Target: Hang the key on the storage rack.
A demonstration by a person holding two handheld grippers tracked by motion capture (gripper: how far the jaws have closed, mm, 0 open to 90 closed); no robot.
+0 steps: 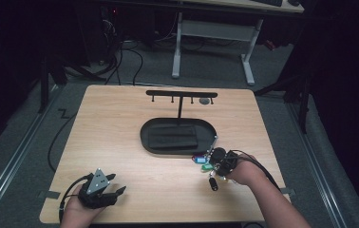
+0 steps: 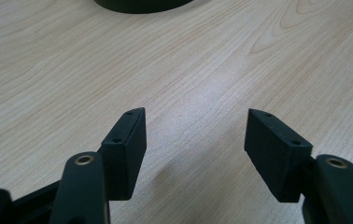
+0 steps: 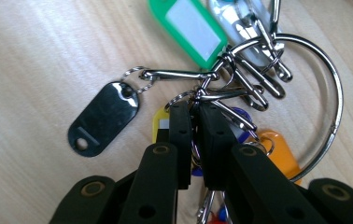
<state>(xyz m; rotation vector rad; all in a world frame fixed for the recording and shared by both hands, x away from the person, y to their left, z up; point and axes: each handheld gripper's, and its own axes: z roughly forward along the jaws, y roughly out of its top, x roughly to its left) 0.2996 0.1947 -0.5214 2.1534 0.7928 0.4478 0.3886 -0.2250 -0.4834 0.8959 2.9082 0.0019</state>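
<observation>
At the left of the high view the left tongs are held low over the counter near its front edge, jaws spread wide and nothing between them; in the left gripper view only bare wood lies ahead, with the rim of the tray far off at the top. At mid-counter the black oval tray is seen, with a T-shaped rack rising behind it. To the right, just in front of the tray's right end, the keys lie on the counter. The right tongs are closed on the rings at the heart of the bunch, beside the big ring, the green tag and black tag fanning out beyond the tips. The keys are thus judged to be in the right hand's charge, the left being well apart. The rack lies beyond the tray, up and to the left of the bunch, so a lift over the tray seems called for
</observation>
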